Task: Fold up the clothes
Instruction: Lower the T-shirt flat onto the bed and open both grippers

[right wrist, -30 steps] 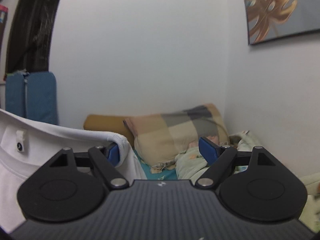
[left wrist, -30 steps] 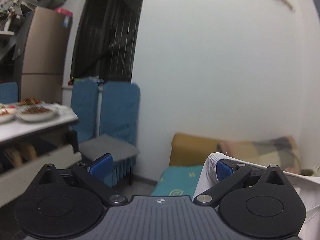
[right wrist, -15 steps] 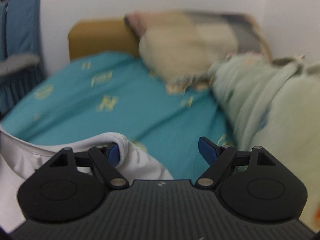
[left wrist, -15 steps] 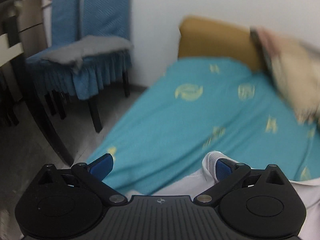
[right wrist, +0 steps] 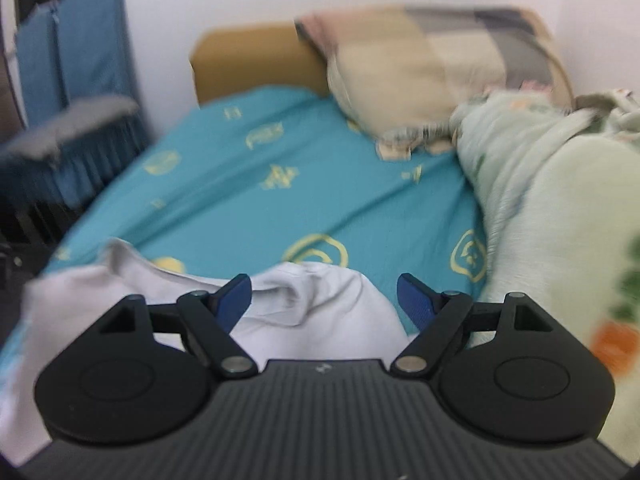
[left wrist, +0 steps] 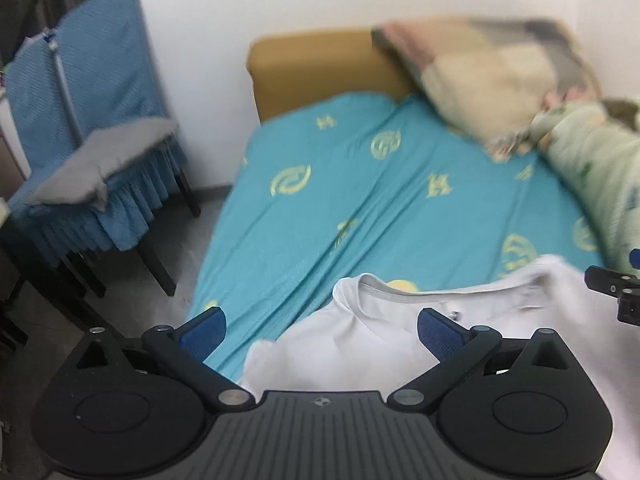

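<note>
A white T-shirt (left wrist: 360, 344) lies on the near part of a teal bedsheet (left wrist: 360, 184), collar toward the headboard. It also shows in the right wrist view (right wrist: 320, 312), rumpled. My left gripper (left wrist: 320, 330) is open above the shirt's left shoulder, with nothing between its blue pads. My right gripper (right wrist: 324, 300) is open above the shirt's right shoulder and holds nothing. Its tip shows at the right edge of the left wrist view (left wrist: 616, 284).
A plaid pillow (left wrist: 492, 76) and a pale green blanket (right wrist: 560, 208) lie at the head and right side of the bed. A mustard headboard (left wrist: 316, 68) stands against the wall. A blue-covered chair (left wrist: 88, 140) with a grey cloth stands left of the bed.
Both grippers came down from holding the shirt up by its shoulders to the bed. The shirt has slipped off the pads and now lies on the sheet. Both grippers remain open.
</note>
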Available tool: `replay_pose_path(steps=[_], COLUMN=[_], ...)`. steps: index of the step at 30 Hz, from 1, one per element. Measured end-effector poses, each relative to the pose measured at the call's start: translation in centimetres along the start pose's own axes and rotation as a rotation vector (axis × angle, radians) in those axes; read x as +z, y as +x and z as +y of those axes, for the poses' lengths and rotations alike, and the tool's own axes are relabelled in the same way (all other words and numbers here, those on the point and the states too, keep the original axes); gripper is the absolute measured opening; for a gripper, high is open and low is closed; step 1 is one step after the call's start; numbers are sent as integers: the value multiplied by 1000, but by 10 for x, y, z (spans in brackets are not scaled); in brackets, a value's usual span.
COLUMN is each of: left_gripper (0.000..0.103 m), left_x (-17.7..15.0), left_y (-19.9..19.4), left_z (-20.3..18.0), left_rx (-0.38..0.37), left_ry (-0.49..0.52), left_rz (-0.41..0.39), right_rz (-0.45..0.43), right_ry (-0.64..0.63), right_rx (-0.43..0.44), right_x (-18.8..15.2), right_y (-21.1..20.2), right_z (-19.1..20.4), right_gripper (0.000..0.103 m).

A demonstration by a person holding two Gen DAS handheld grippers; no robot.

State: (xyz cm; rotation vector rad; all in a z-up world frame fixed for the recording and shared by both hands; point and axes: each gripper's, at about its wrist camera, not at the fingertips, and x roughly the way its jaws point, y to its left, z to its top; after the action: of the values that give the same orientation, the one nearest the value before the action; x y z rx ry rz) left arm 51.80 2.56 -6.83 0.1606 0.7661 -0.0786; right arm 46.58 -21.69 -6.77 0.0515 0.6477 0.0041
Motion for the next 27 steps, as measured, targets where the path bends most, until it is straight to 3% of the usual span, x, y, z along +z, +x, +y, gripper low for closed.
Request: replay_pose_path(steps=[6,9,15,21,27], left_gripper=[103,103,103,102,101], left_x=[-45,-67,-114,-153,-151], left_y=[-144,-209,-318,-388,-443], left_z=[6,2,-3,-7,7], left_rx=[-27,-26,-42,-70,-81], left_ry=[-114,-108,-149,-173,-175], left_rz=[-100,-149,-225,-217,-209], right_rz=[-118,-153,-209,-229,-272], right_ry=[97,111,109,111,122], right_rx=[63,84,70,36,20], right_x=[-29,-51,-87,-115,-105], right_y=[-146,-212,-310,-391,-453], right_z=[4,8,11,14,18], right_gripper=[81,81,81,80,80])
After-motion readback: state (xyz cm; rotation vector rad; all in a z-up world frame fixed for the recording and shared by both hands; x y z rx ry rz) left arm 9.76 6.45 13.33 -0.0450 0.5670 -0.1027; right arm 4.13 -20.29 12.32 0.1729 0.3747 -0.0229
